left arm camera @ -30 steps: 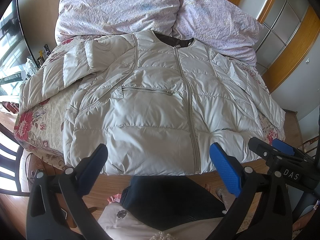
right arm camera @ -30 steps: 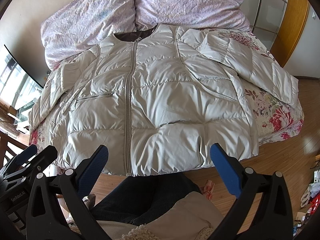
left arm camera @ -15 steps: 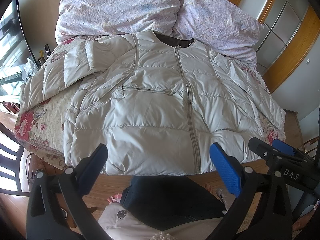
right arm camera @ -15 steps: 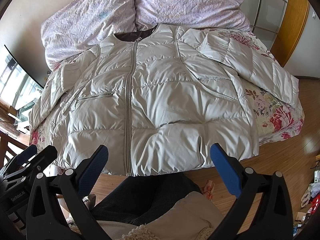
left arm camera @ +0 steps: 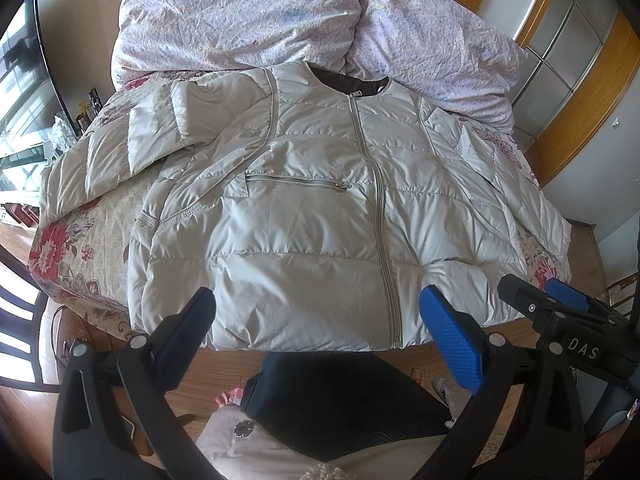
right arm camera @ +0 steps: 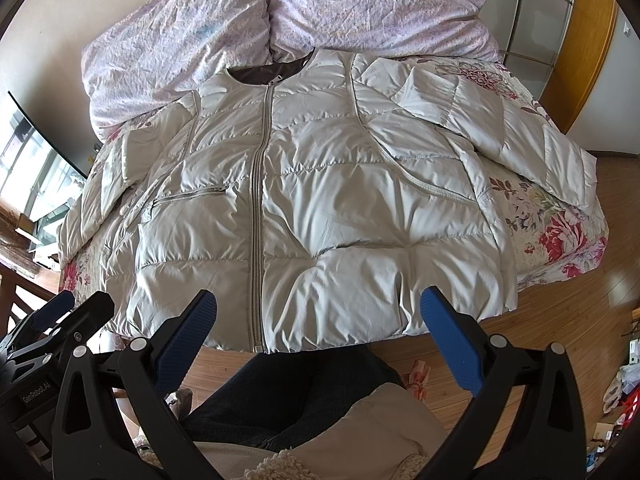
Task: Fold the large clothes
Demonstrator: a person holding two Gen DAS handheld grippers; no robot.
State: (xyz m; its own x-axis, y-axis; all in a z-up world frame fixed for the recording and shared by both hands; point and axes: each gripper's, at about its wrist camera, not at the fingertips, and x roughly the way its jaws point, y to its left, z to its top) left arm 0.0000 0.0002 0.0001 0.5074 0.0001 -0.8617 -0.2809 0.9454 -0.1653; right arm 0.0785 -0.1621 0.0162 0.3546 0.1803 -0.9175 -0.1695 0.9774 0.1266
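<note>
Both grippers are hanging with jaws spread wide and holding nothing: left gripper (left arm camera: 316,320) over the hem, right gripper (right arm camera: 318,320) just beside it. Padded jacket (left arm camera: 320,216) is lying front-up, zipped, flat on the floral bedspread (left arm camera: 80,240), collar toward the pillows (left arm camera: 240,16), hem overhanging the bed's near edge. Sleeves are spreading outward to either side. Judgement: fold not yet begun. Advice: pinch one sleeve cuff (right arm camera: 576,176) deeply, since slick puffy fabric is likely slipping, and carry it across the zipper (right arm camera: 258,200).
</note>
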